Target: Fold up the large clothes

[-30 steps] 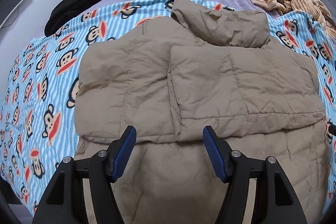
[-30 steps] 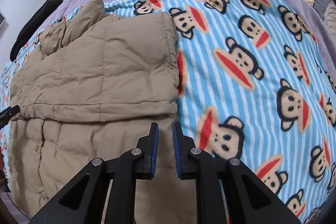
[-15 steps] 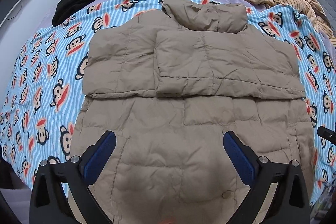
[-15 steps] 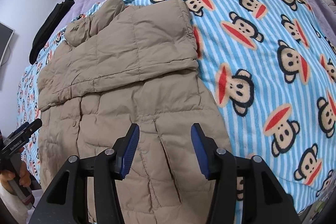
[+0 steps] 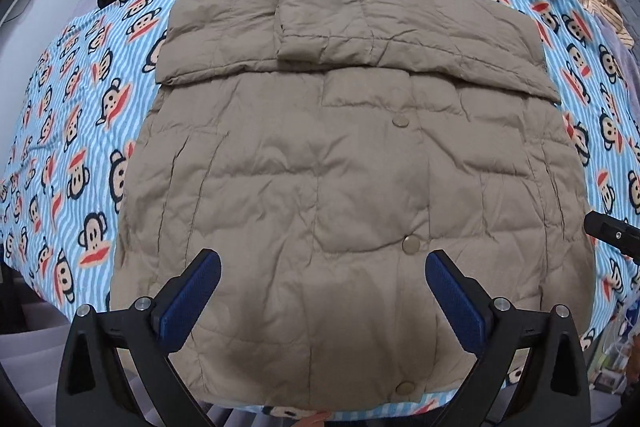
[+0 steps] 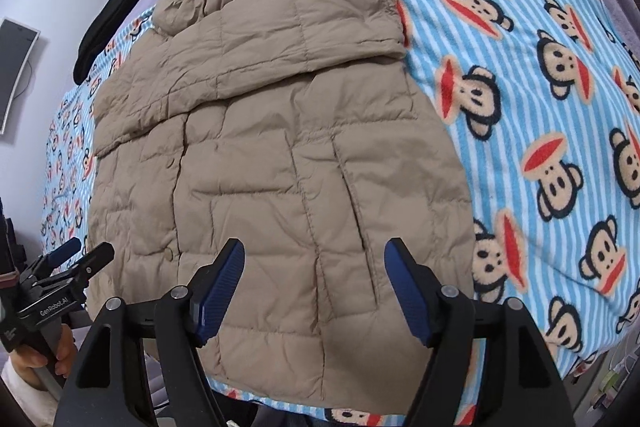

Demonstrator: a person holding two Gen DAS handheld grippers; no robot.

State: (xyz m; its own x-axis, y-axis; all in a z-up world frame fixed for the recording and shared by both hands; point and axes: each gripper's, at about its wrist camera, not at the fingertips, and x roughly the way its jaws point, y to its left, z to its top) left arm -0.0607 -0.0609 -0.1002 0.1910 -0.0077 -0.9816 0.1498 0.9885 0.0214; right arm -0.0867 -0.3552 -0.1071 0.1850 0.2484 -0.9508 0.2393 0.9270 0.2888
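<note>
- Left gripper [image 5: 322, 285] hangs above the jacket's hem, jaws spread wide, nothing between them.
- Right gripper [image 6: 314, 279], jaws just opening, empty, above the jacket.
- Tan jacket [image 5: 340, 167] lies on the monkey blanket [image 5: 72, 131], sleeves folded across its chest.

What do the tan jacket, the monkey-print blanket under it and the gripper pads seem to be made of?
Tan jacket: probably thin woven nylon or polyester over padding; stitched puffy panels, fine creases, matte. Monkey-print blanket: likely fleece; fuzzy, soft-edged print. Gripper pads: seemingly blue ribbed rubber or plastic on black frames.
</note>
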